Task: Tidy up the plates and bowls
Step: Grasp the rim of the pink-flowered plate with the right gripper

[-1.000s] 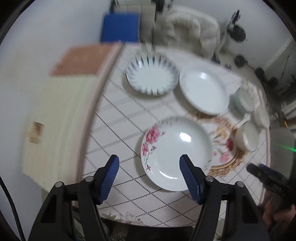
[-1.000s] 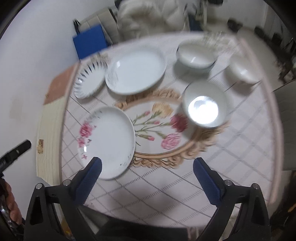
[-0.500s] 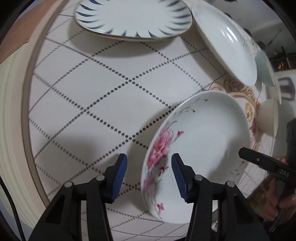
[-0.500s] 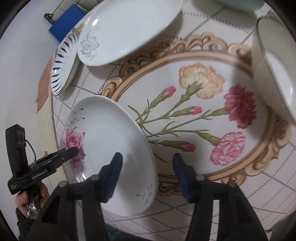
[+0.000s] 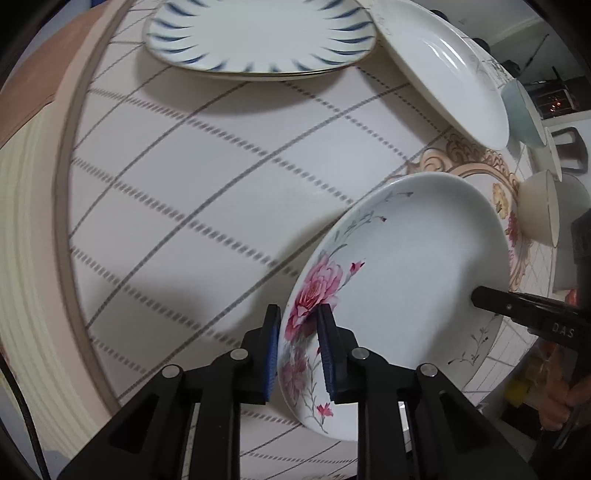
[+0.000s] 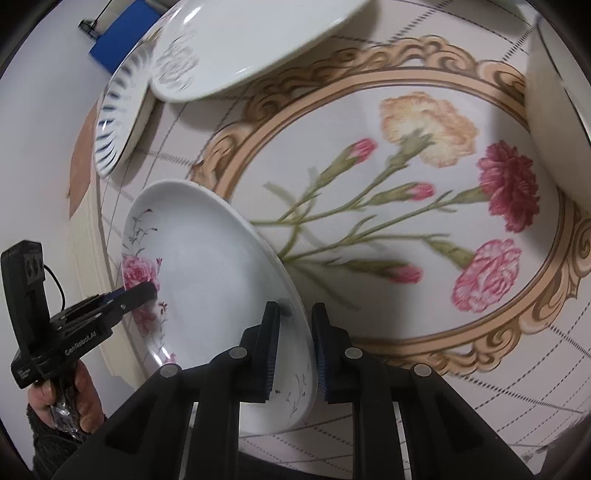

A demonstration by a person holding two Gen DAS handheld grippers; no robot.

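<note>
A white plate with pink flowers lies near the table's front edge, and it also shows in the right wrist view. My left gripper is shut on its left rim, over the pink flower. My right gripper is shut on its opposite rim. Each gripper shows in the other's view: the right one and the left one. A blue-striped plate and a plain white plate lie at the back. A cream bowl stands to the right.
The tablecloth has a dotted grid and a gold-framed carnation print. A pale green bowl stands behind the cream one. The table's rounded edge runs along the left, with a blue object beyond it.
Both grippers have come down from above the table and closed on opposite rims of the flowered plate; half a second ago their jaws were still open around the rims.
</note>
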